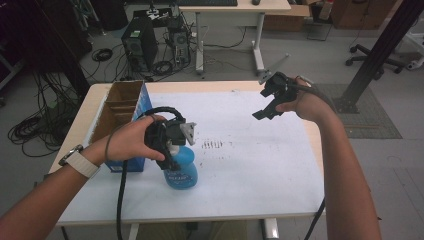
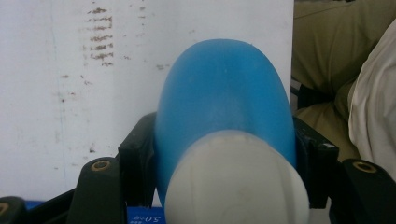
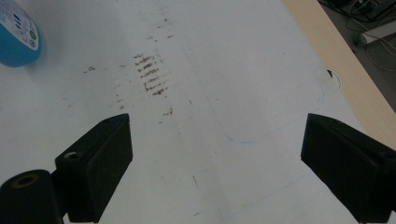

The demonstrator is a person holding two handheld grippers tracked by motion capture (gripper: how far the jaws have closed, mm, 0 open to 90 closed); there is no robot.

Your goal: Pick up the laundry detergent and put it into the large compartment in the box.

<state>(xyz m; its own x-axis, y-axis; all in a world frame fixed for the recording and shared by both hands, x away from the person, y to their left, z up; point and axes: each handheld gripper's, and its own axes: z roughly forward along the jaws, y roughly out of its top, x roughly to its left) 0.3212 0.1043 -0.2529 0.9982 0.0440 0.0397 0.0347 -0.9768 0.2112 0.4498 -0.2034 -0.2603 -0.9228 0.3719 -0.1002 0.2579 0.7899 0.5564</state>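
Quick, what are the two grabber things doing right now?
Left gripper: closed on the blue bottle, just below its white cap.
Right gripper: open, holding nothing, above the table.

Overhead forward-down; two close jaw-mounted views.

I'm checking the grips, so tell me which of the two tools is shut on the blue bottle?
The left tool: its jaws clamp the blue bottle near its white cap. The right tool hangs open above the table, holding nothing.
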